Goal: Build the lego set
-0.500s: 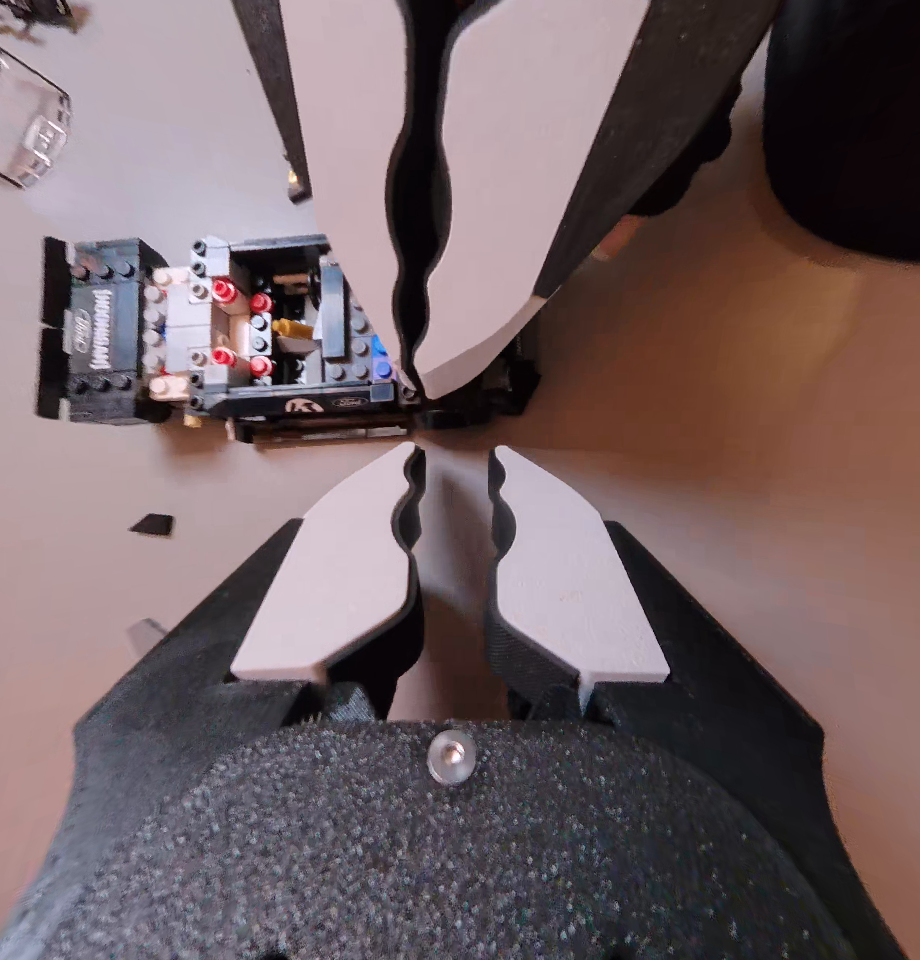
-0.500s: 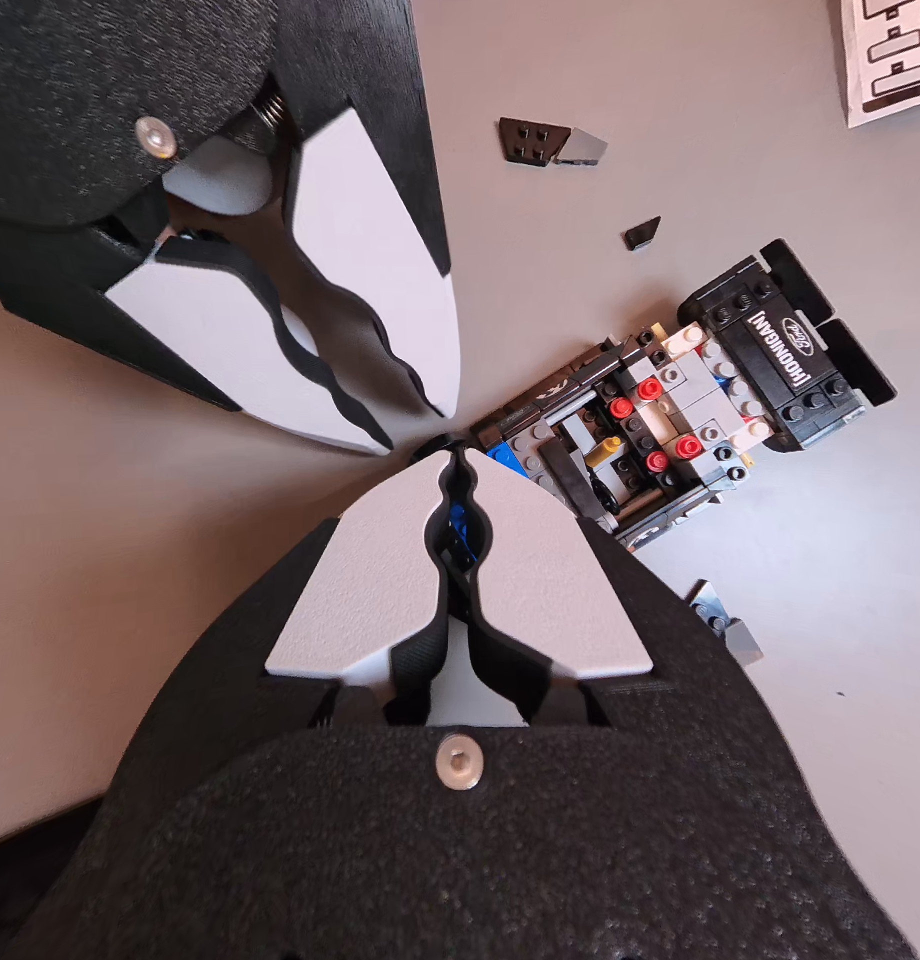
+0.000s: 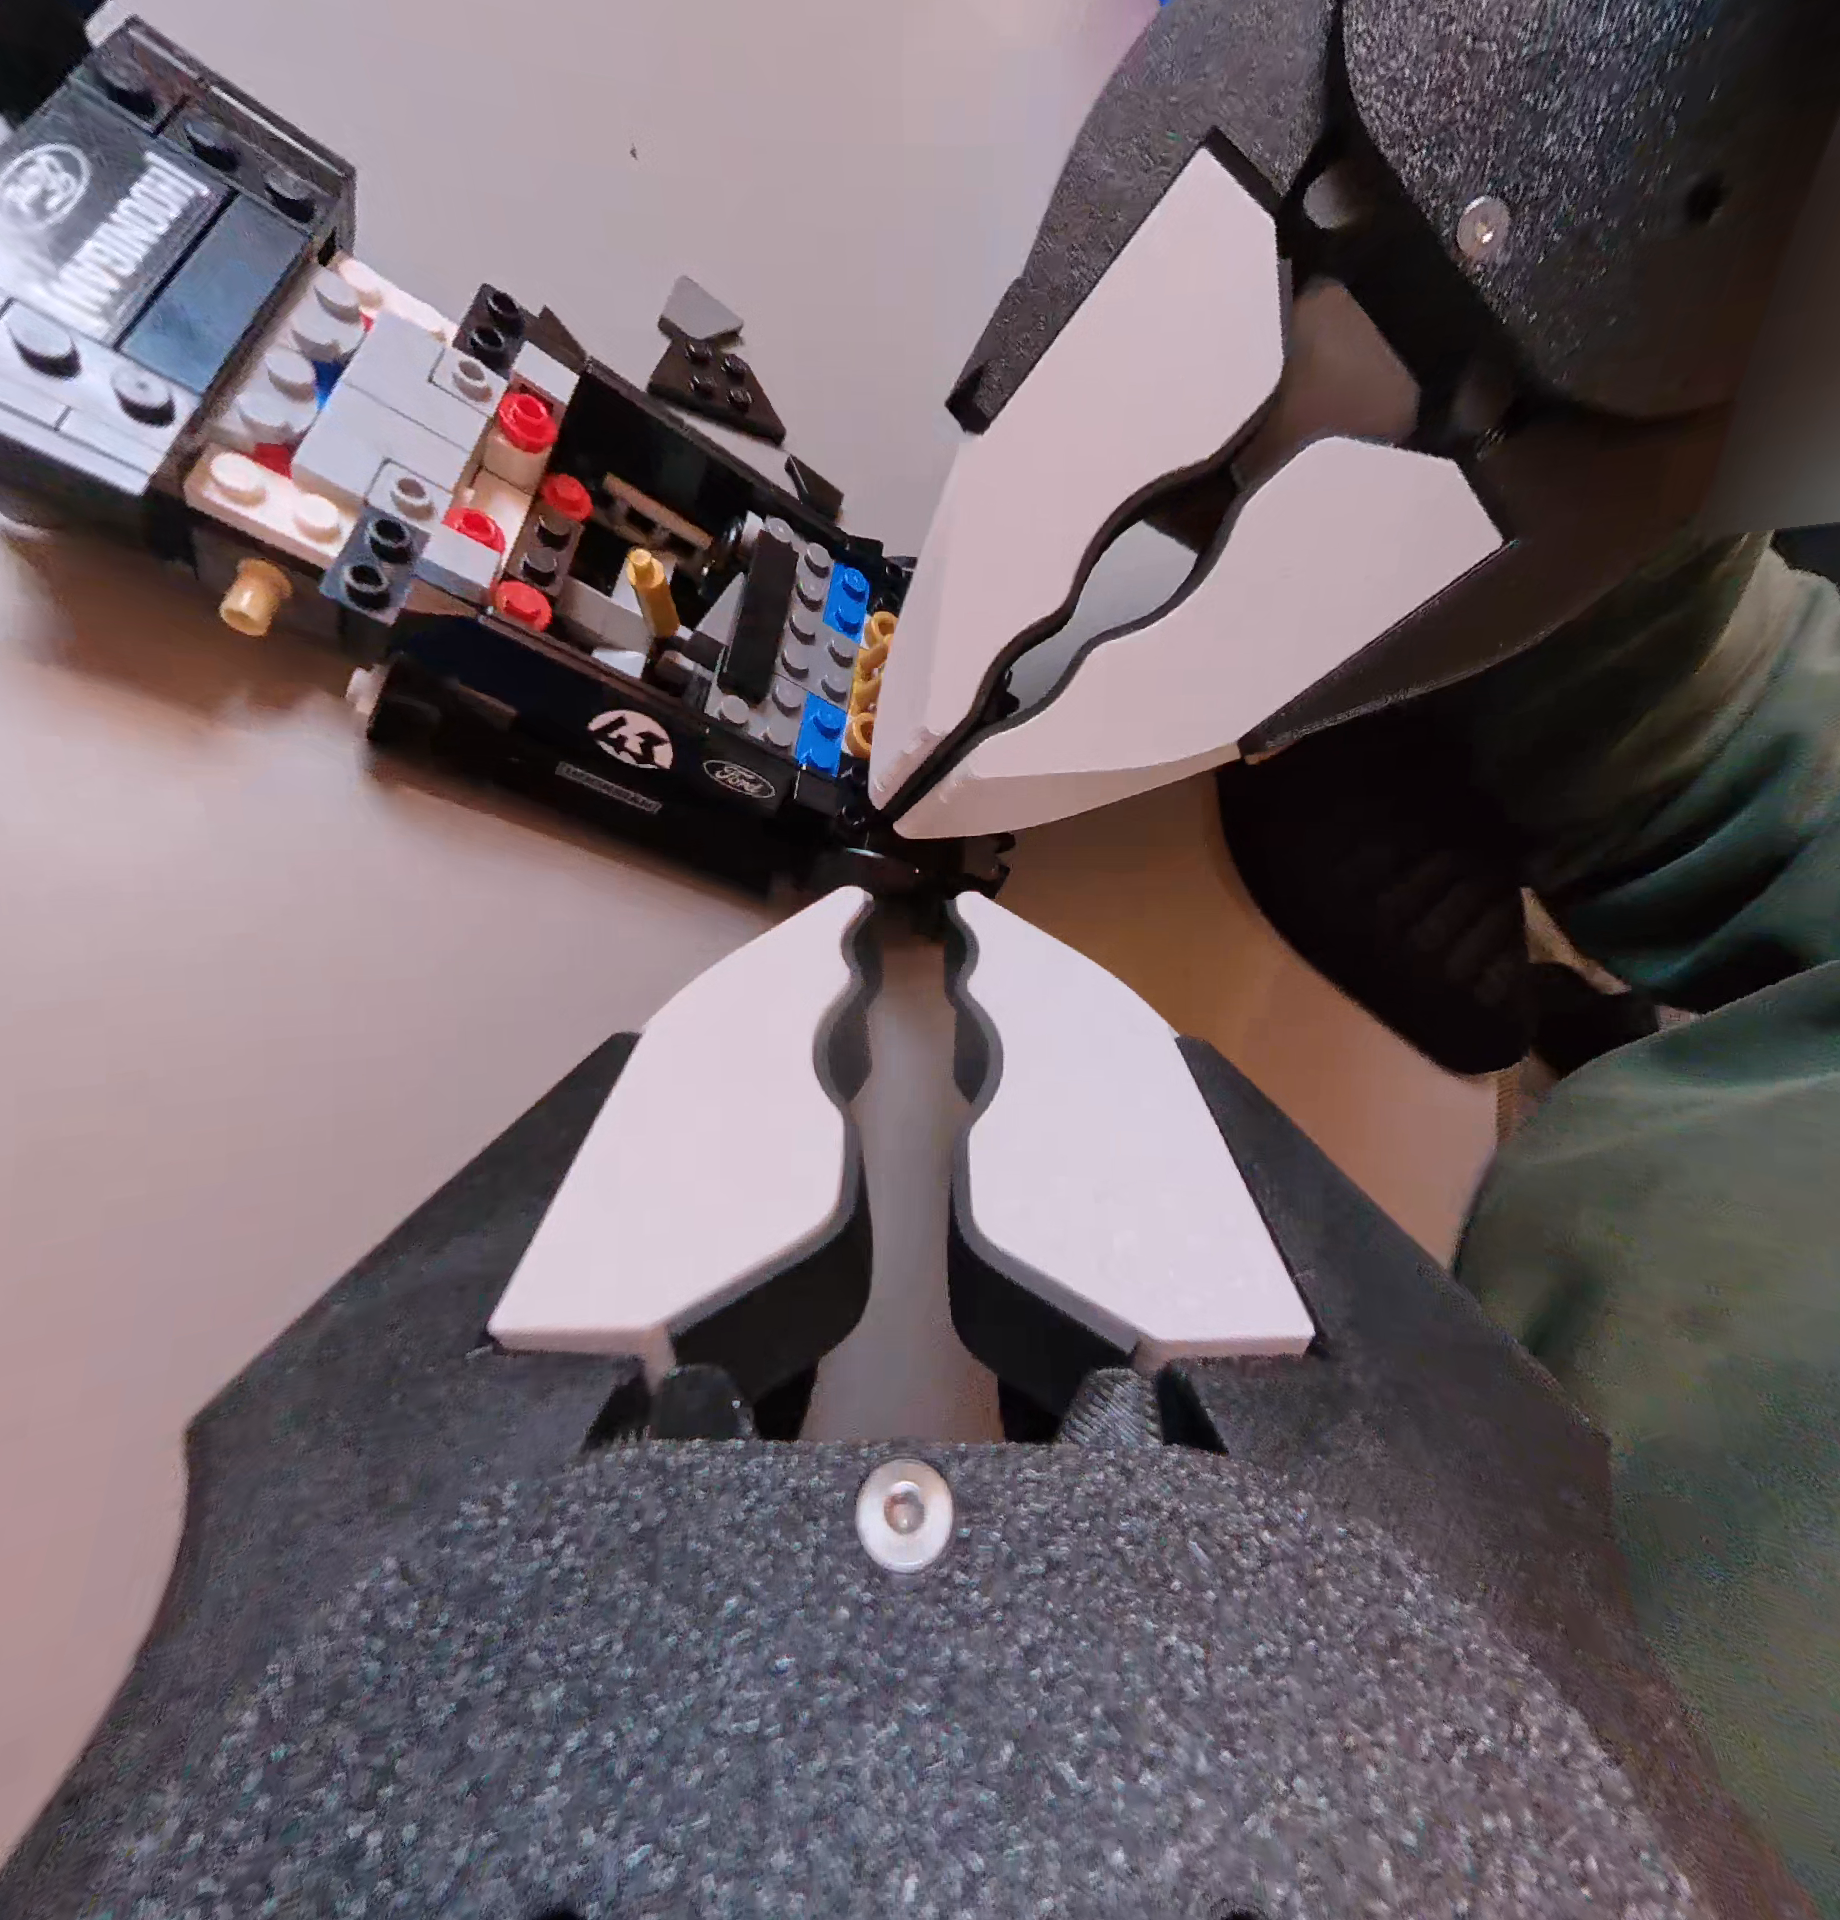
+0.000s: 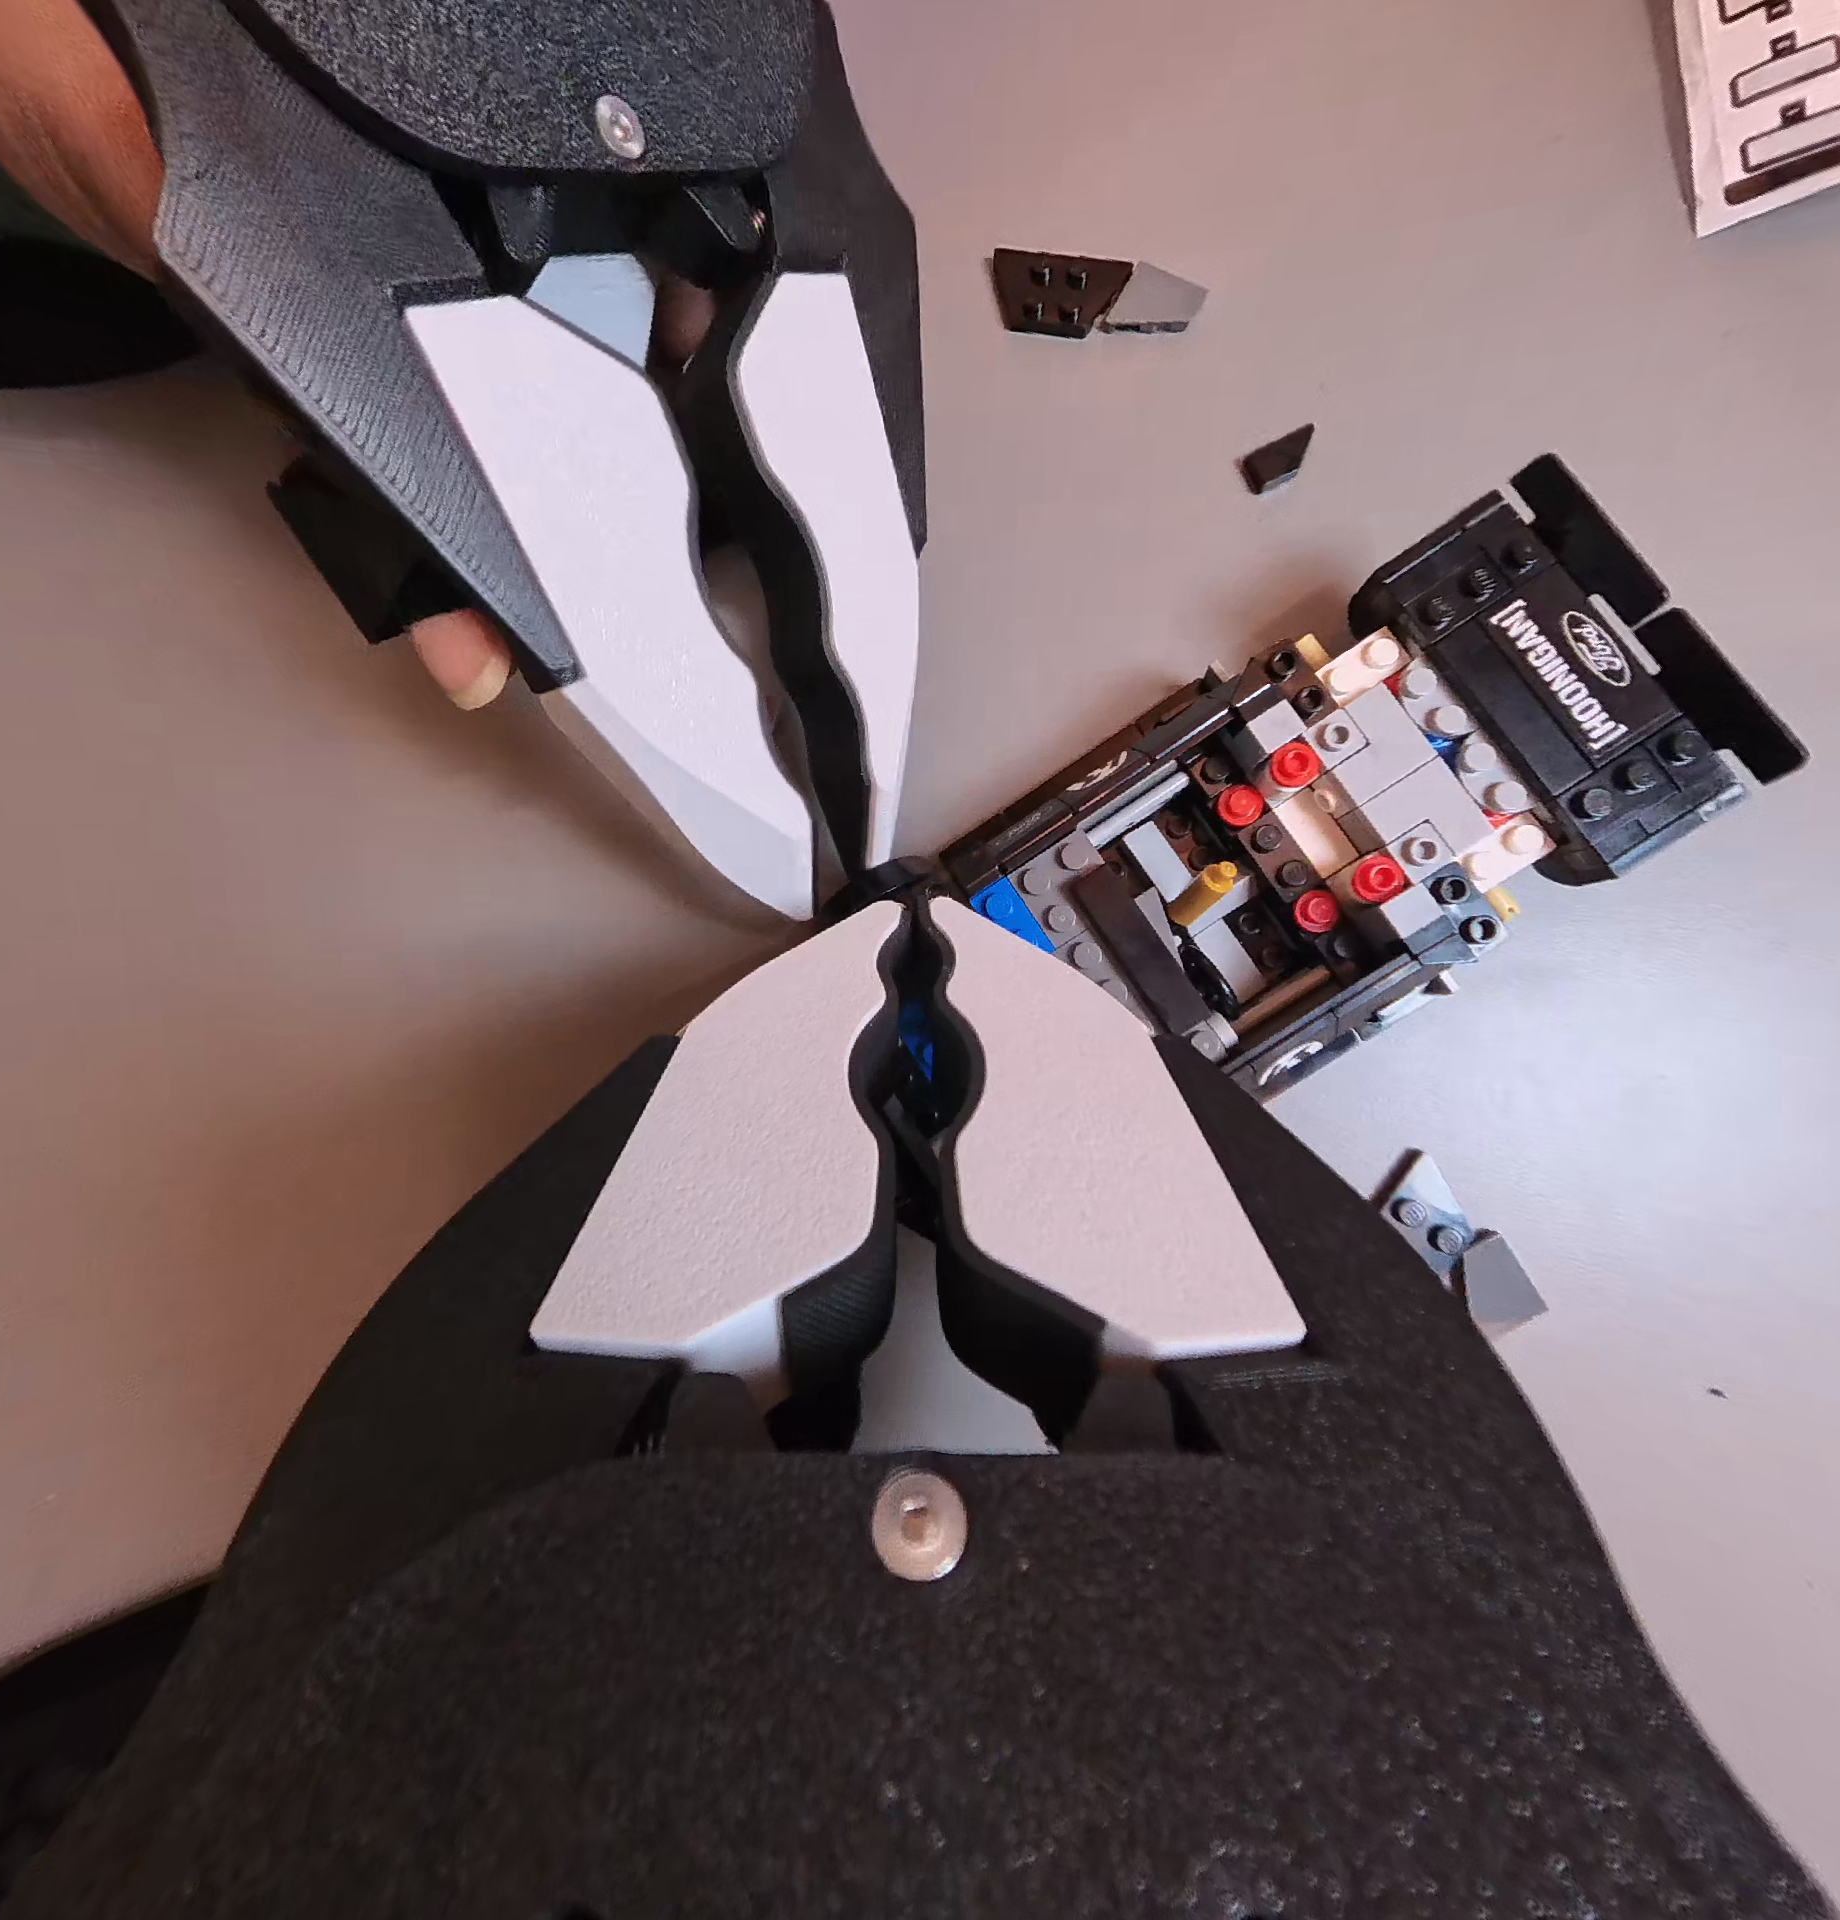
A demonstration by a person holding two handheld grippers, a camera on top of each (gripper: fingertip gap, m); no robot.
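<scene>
A half-built black lego car (image 3: 583, 582) with grey, red and blue bricks lies on the table; it also shows in the right wrist view (image 4: 1363, 831). My right gripper (image 4: 916, 914) is shut on the car's front end, with blue and black parts showing between its fingers. In the left wrist view it (image 3: 890, 821) comes in from the upper right. My left gripper (image 3: 911, 912) is nearly shut, its tips pinching a small black round piece (image 3: 921, 868) at the car's front corner. In the right wrist view the left gripper (image 4: 843, 899) meets the same piece (image 4: 885, 881).
A black wedge plate (image 4: 1061, 291) with a grey slope (image 4: 1155, 301), a small black piece (image 4: 1274, 462) and a grey plate (image 4: 1435, 1226) lie loose around the car. An instruction sheet (image 4: 1789, 104) lies at the far right. A green sleeve (image 3: 1674, 831) is at the right. Left and right tips are no more than a few centimetres apart. Between my right fingertips and the grey plate (image 4: 1435, 1226) there is roughly 11 centimetres. Look for it in the left wrist view (image 3: 688, 364) too.
My left gripper has tilted lower towards the car's front, and its fingers have closed in from open onto the small black piece. The right gripper still grips the car's front.
</scene>
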